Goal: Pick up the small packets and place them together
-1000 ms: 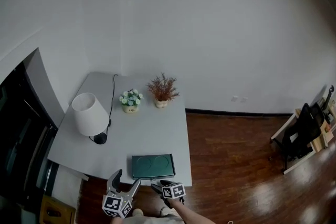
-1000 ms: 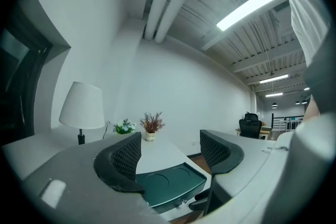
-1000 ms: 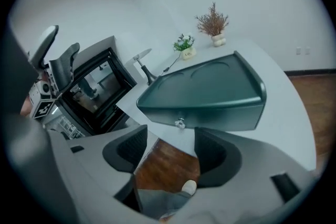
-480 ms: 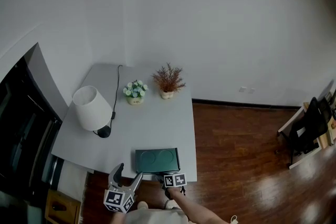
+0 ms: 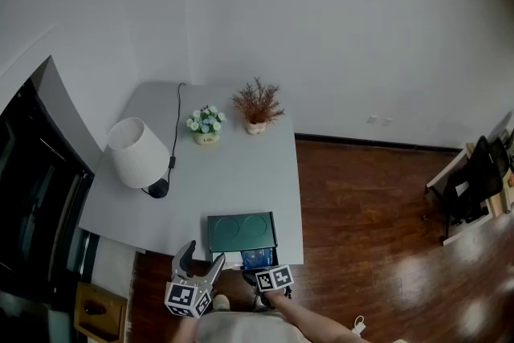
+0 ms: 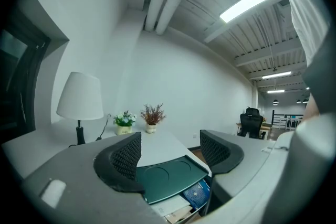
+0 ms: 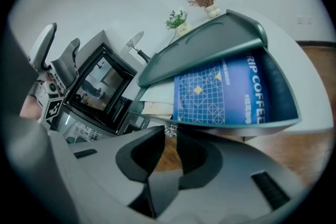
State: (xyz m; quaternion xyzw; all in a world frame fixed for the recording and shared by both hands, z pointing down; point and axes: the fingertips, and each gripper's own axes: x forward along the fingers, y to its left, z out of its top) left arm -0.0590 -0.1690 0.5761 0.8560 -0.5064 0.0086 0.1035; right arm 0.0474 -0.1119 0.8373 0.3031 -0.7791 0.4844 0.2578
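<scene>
Lower centre of the right gripper view, right gripper (image 7: 168, 139) is pinching the drawer knob (image 7: 168, 130), jaws just closing near-shut; straight, level pulling looks best.

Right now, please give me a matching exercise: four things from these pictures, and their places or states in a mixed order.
1 lamp
2 blue packet
3 dried plant
4 left gripper

a in the open drawer
b jaws apart, holding nothing
c white shade, table's left side
d far end, beside the flowers

Pairs: 1-c, 2-a, 3-d, 4-b
</scene>
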